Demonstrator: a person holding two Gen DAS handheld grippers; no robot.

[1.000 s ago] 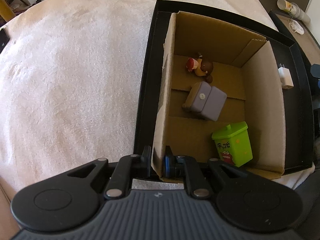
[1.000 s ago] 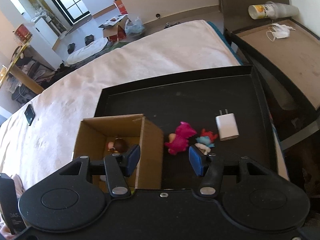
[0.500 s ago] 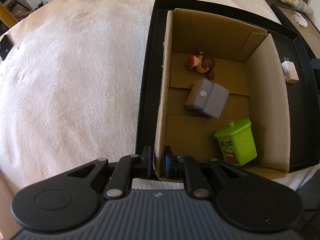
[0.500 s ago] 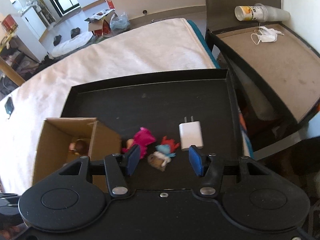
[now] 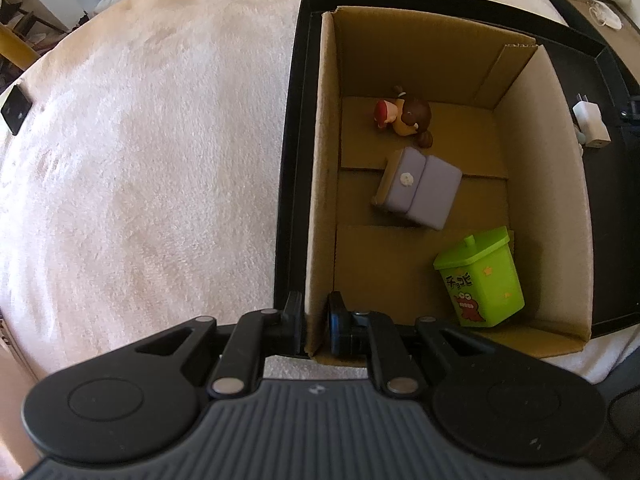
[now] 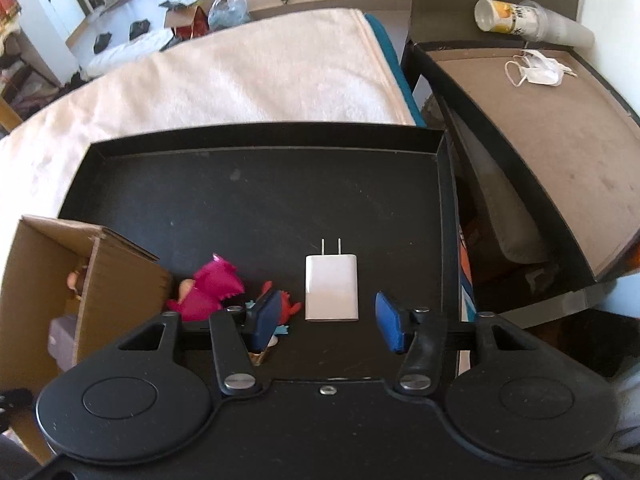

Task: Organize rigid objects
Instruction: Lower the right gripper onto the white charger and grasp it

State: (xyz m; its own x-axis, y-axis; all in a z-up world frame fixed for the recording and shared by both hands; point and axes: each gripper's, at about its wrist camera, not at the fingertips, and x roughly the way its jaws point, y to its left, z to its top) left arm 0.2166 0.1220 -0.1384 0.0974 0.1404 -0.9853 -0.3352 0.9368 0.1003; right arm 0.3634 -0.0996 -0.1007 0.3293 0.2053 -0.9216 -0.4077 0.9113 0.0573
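Observation:
My left gripper (image 5: 315, 328) is shut on the near left wall of the cardboard box (image 5: 320, 200), which stands in the black tray (image 5: 290, 160). Inside the box lie a brown-haired figurine (image 5: 404, 116), a purple block (image 5: 418, 188) and a green toy bin (image 5: 480, 278). My right gripper (image 6: 328, 320) is open, just above and in front of the white charger plug (image 6: 331, 293) on the tray floor (image 6: 280, 200). A pink toy (image 6: 208, 290) and a small red-and-blue figure (image 6: 286, 304) lie left of the plug, the figure partly hidden by my left finger.
The tray rests on a cream blanket (image 5: 140, 160). The box (image 6: 48, 280) shows at the left edge of the right wrist view. A second open box lid (image 6: 540, 152) with a face mask (image 6: 538, 72) and a cup stack (image 6: 528, 24) stands to the right.
My right gripper has moved rightwards from the box and the toys to the charger plug, staying open. My left gripper keeps its hold on the box wall.

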